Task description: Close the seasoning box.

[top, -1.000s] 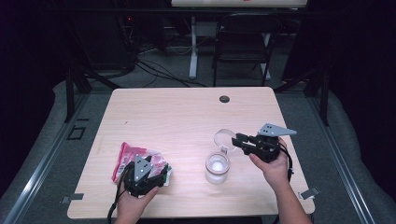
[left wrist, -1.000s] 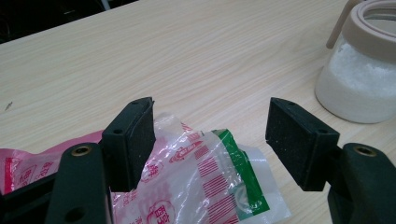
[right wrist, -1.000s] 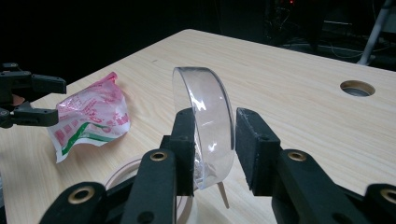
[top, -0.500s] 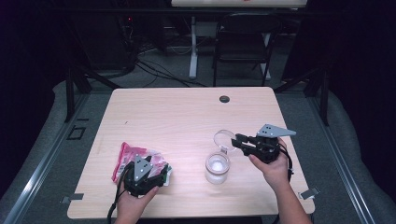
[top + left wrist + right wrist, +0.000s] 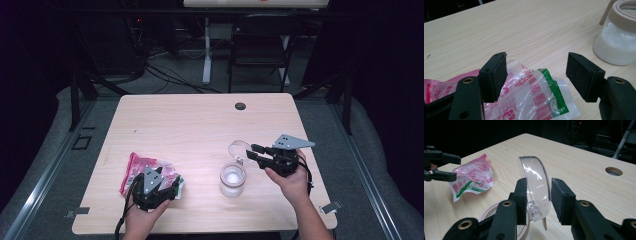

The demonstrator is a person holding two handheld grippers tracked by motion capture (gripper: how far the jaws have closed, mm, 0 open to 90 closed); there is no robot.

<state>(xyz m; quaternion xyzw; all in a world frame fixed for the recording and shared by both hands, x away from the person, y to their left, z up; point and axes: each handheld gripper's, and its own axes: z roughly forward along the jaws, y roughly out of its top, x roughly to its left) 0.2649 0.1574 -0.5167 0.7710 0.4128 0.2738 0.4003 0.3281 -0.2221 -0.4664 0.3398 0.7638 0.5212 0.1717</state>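
A clear jar (image 5: 233, 179) with white powder stands on the table (image 5: 200, 125), its hinged clear lid (image 5: 535, 175) tipped upright. My right gripper (image 5: 537, 192) straddles that lid; its jaws have just been opening, the left pad against the lid and a slim gap at the right pad. In the high view the right gripper (image 5: 252, 151) points left at the lid (image 5: 240, 149). A crumpled pink, red and green plastic bag (image 5: 534, 95) lies under my left gripper (image 5: 536, 72), whose jaws stand wide apart over it. The left gripper (image 5: 167, 187) sits near the front edge.
A round cable hole (image 5: 240, 106) is in the table's far side. The jar (image 5: 619, 45) stands to the right of the bag (image 5: 137, 162). A chair (image 5: 260, 50) and cables are on the dark floor beyond the table.
Both hands stay where they were. The right gripper's jaws look slightly wider around the lid than before.
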